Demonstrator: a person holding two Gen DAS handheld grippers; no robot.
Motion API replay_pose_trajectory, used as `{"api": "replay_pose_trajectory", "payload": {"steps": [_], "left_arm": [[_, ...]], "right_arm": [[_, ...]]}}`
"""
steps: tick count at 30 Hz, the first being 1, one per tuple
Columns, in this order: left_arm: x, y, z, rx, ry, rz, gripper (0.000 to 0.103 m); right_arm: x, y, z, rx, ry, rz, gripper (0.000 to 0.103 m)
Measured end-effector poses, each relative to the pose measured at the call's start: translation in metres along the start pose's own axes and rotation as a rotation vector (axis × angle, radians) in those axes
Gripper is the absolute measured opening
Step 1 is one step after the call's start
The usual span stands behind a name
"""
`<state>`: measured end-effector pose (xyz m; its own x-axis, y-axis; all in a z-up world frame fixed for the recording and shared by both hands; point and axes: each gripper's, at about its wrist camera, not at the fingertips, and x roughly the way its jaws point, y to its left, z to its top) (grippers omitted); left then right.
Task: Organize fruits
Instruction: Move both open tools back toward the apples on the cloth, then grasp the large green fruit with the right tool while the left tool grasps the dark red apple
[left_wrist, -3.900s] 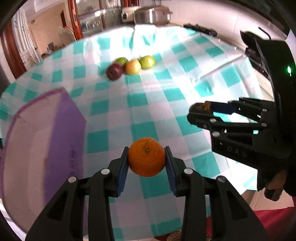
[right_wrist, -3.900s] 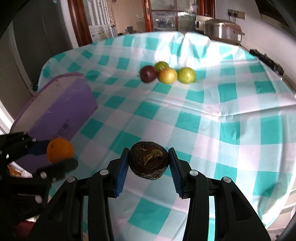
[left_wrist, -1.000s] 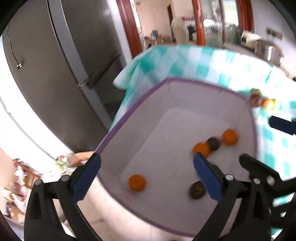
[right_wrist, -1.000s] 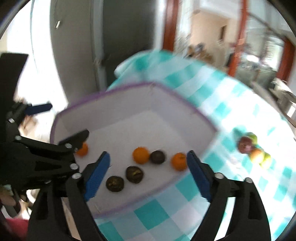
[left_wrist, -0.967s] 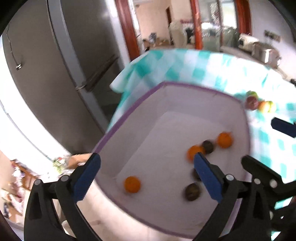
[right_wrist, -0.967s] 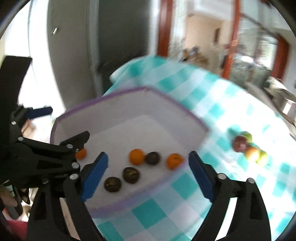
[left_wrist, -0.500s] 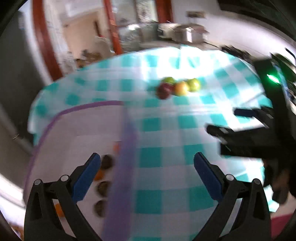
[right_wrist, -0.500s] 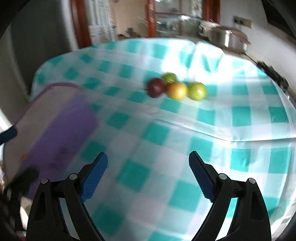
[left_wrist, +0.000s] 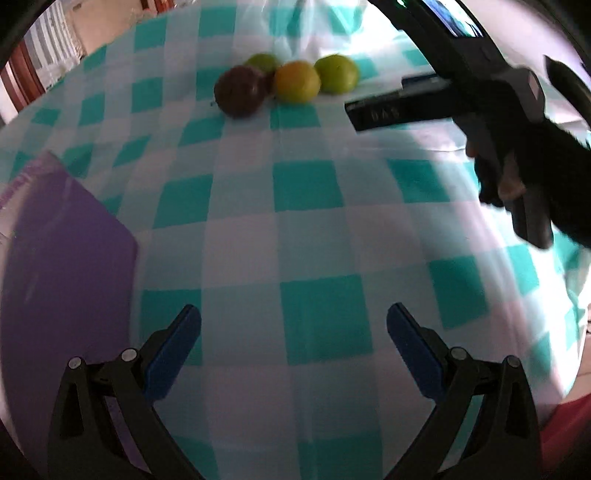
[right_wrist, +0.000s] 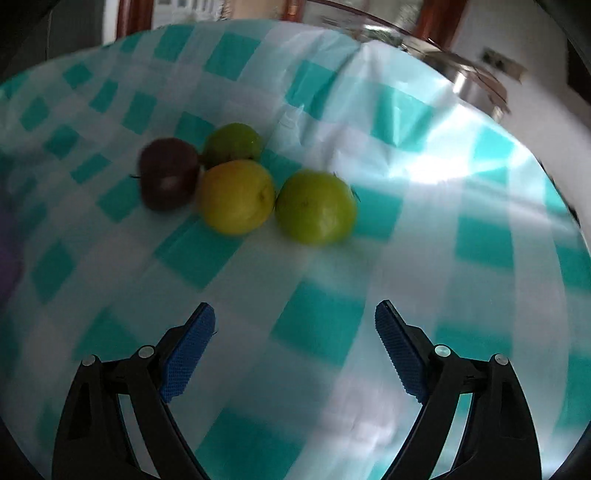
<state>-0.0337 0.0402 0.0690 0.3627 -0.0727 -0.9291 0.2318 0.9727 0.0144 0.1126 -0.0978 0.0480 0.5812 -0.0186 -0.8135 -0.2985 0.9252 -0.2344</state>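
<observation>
Several fruits lie together on the teal-checked tablecloth: a dark red one, a yellow one, a green one and a second green one behind. They also show far off in the left wrist view, the dark red one leftmost. My right gripper is open and empty, close in front of the fruits. It also shows in the left wrist view, beside the green fruit. My left gripper is open and empty, further back. The purple bin stands at its left.
The tablecloth covers the whole table and drops off at the right edge. A metal pot stands beyond the table's far right. A wooden door frame is behind.
Both grippers have let their fruits go in the bin and swung from it toward the fruit group. The right gripper has come much nearer to the fruits.
</observation>
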Motion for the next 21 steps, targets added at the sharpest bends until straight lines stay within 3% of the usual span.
{"api": "replay_pose_trajectory", "payload": {"steps": [7, 11, 17, 21], "left_arm": [[0.033, 0.016, 0.029, -0.068, 0.031, 0.033, 0.101], [0.046, 0.028, 0.057, -0.111, 0.0, 0.053, 0.101], [0.074, 0.058, 0.111, -0.252, -0.043, 0.072, 0.101], [0.091, 0.074, 0.139, -0.305, -0.066, 0.085, 0.101]], "right_arm": [[0.054, -0.002, 0.03, -0.129, -0.024, -0.04, 0.085], [0.068, -0.016, 0.04, -0.106, -0.04, 0.0, 0.086], [0.084, -0.029, 0.05, -0.05, -0.04, 0.094, 0.087], [0.083, -0.028, 0.046, -0.064, -0.065, 0.15, 0.071]]}}
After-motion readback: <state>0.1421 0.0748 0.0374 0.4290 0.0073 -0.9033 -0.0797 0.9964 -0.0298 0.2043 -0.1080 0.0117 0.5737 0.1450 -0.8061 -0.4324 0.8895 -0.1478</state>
